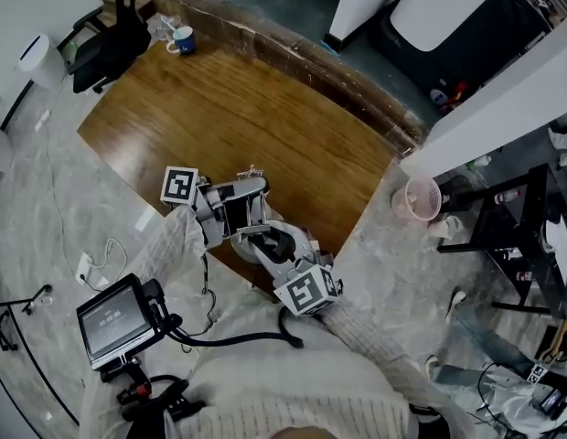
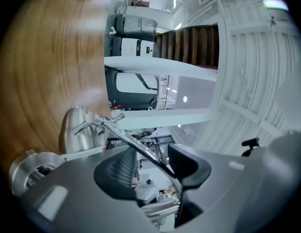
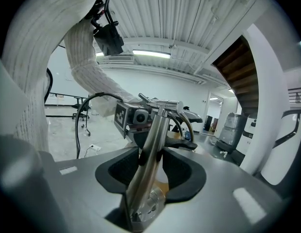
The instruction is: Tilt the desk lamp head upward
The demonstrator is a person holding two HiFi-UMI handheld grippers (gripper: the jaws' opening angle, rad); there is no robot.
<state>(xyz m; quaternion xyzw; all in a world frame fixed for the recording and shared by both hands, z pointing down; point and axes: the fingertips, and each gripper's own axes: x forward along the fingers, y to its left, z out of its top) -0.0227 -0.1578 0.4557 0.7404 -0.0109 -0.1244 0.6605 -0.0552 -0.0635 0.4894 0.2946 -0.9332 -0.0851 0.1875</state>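
Jaws of my left gripper (image 2: 151, 162) stand spread around the desk lamp's thin arm (image 2: 143, 150), beside its steel head (image 2: 76, 130) at the wooden table's (image 1: 238, 108) near edge; I should close gently and pivot upward while my right gripper (image 3: 151, 167) clamps the post (image 3: 153, 140).

Desk lamp of brushed metal, set on the wooden bench (image 1: 265, 108) close to its near edge, toward the near right corner. A thick tubular stem (image 3: 149, 154) rises at a slight lean to a top joint (image 3: 162, 103). A thin curved arm (image 2: 141, 149) runs to a second joint (image 2: 99, 123), which carries the bell-shaped head (image 2: 75, 132).
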